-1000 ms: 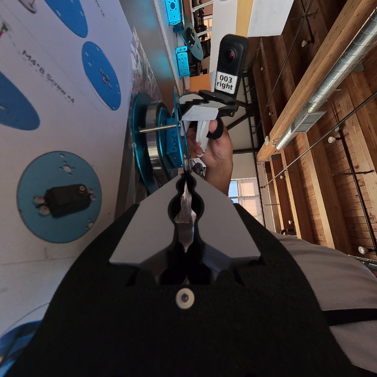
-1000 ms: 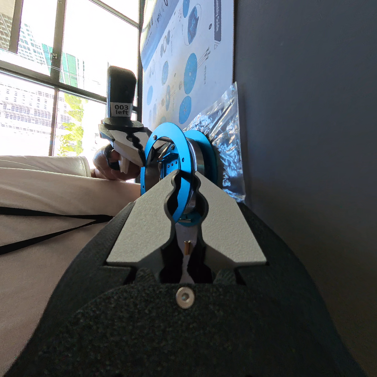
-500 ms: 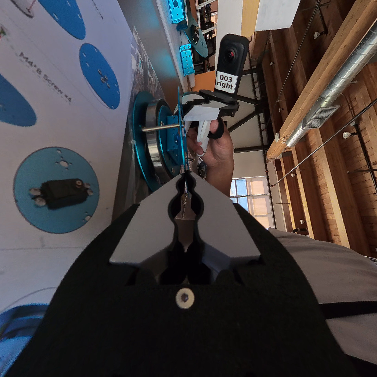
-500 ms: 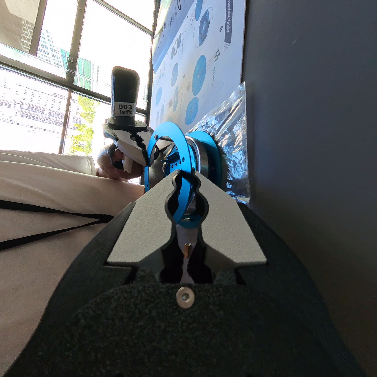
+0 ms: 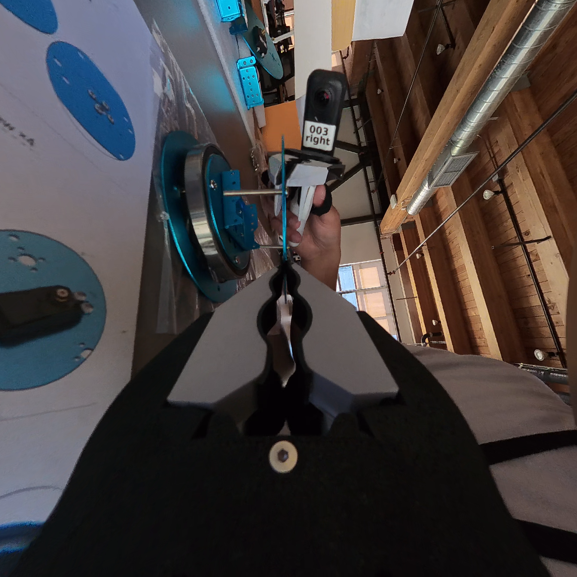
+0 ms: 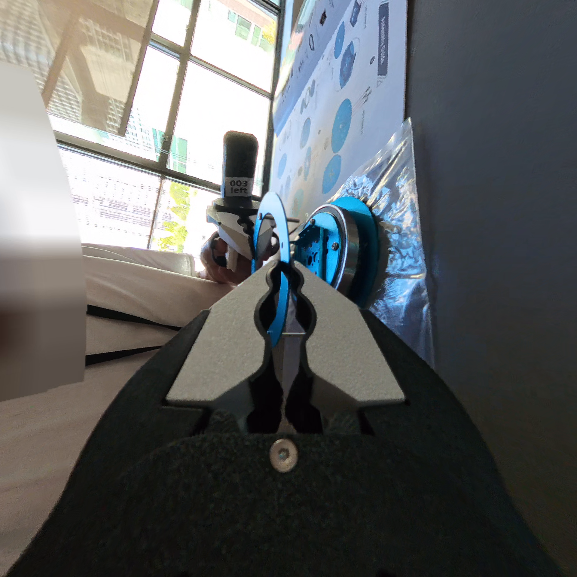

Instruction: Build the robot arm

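A thin blue ring plate (image 5: 283, 175) shows edge-on in the left wrist view, and in the right wrist view (image 6: 278, 203) as an open ring. My left gripper (image 5: 284, 268) is shut on its near edge. My right gripper (image 6: 281, 265) is shut on the opposite edge and shows farther off in the left wrist view (image 5: 299, 178). The plate is held apart from a base (image 5: 199, 212) made of a blue disc, a steel bearing and a blue bracket (image 6: 312, 246). Two thin metal rods (image 5: 249, 193) run across the gap between bracket and plate.
The base lies on a clear plastic bag (image 6: 399, 218) on the dark table (image 6: 499, 187). A printed sheet with blue discs (image 5: 62, 156) lies beside it. Further blue brackets (image 5: 249, 84) and a disc (image 5: 262, 43) stand at the table's far end. A person's light clothing (image 6: 140, 281) is close by. The gap from one gripper's tips to the other's is roughly 9 centimeters.
Both grippers have drawn the blue ring plate away from the base. The gap has widened and the rods now show between them.
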The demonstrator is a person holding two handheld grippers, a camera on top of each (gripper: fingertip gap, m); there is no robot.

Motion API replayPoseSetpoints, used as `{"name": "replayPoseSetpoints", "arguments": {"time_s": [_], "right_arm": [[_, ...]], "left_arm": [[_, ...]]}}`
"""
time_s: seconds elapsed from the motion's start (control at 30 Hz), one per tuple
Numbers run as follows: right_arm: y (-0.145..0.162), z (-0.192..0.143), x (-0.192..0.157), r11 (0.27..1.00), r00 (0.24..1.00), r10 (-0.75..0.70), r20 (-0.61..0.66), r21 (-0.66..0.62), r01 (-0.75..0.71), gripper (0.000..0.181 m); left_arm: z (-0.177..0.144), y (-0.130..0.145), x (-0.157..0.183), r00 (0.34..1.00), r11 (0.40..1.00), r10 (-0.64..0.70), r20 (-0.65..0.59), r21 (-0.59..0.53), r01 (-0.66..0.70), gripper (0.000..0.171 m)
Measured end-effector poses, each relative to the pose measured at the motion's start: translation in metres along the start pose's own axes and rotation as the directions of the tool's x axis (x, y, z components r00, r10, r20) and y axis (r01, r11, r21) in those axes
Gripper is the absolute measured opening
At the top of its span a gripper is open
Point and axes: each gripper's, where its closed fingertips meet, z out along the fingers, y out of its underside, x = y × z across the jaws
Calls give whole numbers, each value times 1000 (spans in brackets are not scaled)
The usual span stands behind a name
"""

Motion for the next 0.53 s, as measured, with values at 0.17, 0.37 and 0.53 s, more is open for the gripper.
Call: {"name": "replayPoseSetpoints", "arguments": {"time_s": [0.17, 0.37, 0.53], "right_arm": [[0, -11, -17, 988, 966, 111, 231, 75, -132, 0], [3, -17, -17, 977, 960, 143, 240, 121, -176, 0], [2, -26, -37, 970, 942, 136, 305, 152, -189, 0]], "left_arm": [[-1, 1, 14, 995, 996, 63, -80, -59, -68, 20], [-13, -19, 18, 876, 879, 475, 87, -106, -466, 27], [-9, -28, 35, 655, 653, 752, 80, -232, -721, 29]]}}
